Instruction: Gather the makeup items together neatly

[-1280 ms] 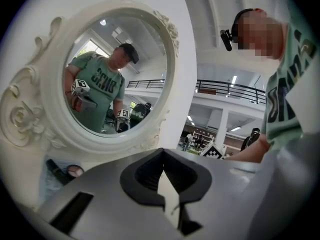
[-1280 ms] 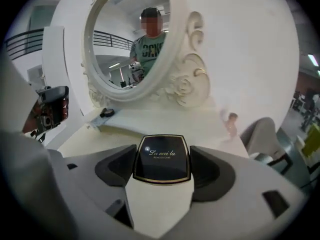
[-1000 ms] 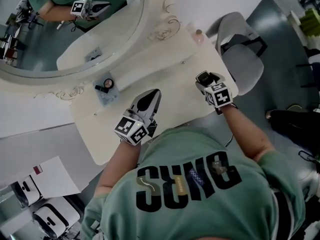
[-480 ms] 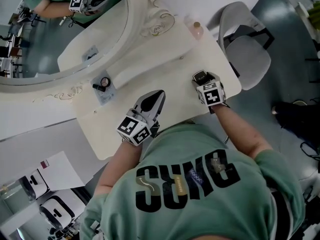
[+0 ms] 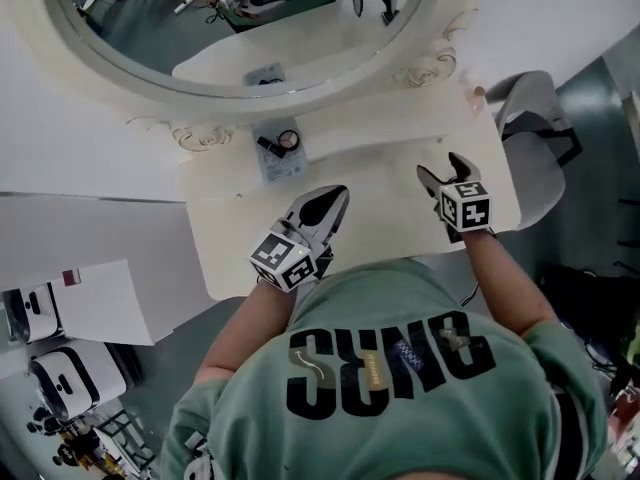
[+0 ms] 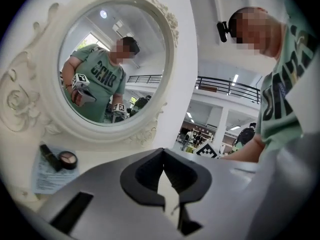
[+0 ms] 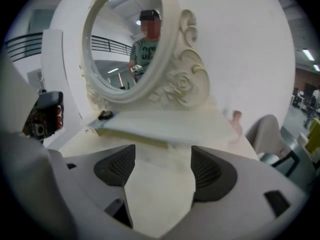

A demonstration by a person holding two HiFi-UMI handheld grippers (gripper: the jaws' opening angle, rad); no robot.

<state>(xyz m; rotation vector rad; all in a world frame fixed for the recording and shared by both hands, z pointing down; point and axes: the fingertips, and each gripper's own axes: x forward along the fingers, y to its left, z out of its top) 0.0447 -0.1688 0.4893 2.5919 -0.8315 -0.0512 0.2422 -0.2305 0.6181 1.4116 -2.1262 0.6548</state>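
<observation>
A round compact (image 5: 288, 139) and a dark lipstick (image 5: 266, 146) lie on a pale card (image 5: 280, 165) at the back of the cream vanity table (image 5: 380, 183), under the oval mirror (image 5: 150, 38). The left gripper view shows the compact (image 6: 67, 159) and lipstick (image 6: 49, 155) at far left. A small pink bottle (image 5: 478, 92) stands at the table's back right corner and is blurred in the right gripper view (image 7: 236, 119). My left gripper (image 5: 336, 196) hovers over the front middle, shut and empty (image 6: 163, 170). My right gripper (image 5: 441, 168) is open and empty (image 7: 162, 169) over the right side.
A grey chair (image 5: 530, 138) stands just right of the table. A raised shelf (image 7: 165, 121) runs along the table's back below the mirror's carved frame (image 7: 182, 84). White paper (image 5: 100, 303) and white devices (image 5: 70, 378) lie on the floor at left.
The head view has swung, so the mirror now sits along the top. Both grippers have shifted across the table front. The right gripper's jaws now show plainly apart.
</observation>
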